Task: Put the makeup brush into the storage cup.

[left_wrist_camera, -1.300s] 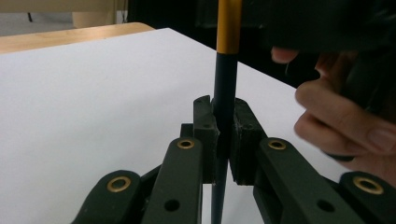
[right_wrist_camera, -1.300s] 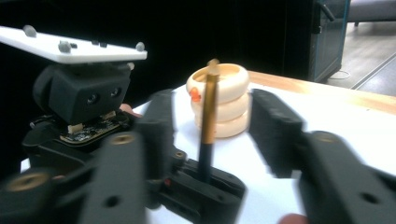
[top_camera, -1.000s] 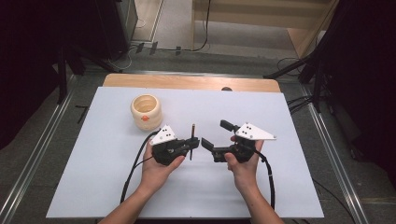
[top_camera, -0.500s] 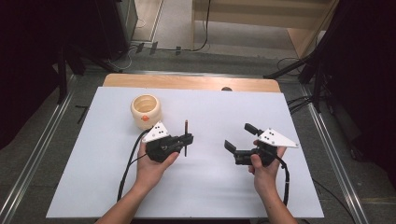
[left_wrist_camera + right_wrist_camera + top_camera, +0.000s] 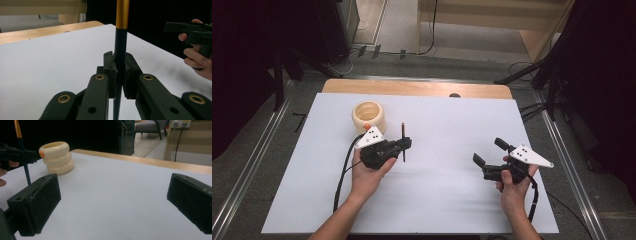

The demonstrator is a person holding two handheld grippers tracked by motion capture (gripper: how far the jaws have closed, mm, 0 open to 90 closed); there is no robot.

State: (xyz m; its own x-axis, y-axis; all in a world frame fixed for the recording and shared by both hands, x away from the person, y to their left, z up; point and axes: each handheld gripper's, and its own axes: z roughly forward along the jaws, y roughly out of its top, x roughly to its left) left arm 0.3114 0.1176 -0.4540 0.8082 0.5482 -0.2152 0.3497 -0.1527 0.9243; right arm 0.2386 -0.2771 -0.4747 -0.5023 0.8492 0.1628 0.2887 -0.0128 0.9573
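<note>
Nearest, on the right, the right gripper [image 5: 490, 159] is over the white table top [image 5: 447, 200]. Its two black jaws stand wide apart, and there is nothing between them. On the left and a little farther away, the left gripper [image 5: 404, 144] is squeezed tight on a thin dark stick with a gold band [image 5: 403, 141]. The stick stands straight up between the pads [image 5: 110, 72]. Just past that gripper, farther back on the left, sits a cream pot shaped like stacked rings [image 5: 368, 116], with a small orange spot on its near rim.
</note>
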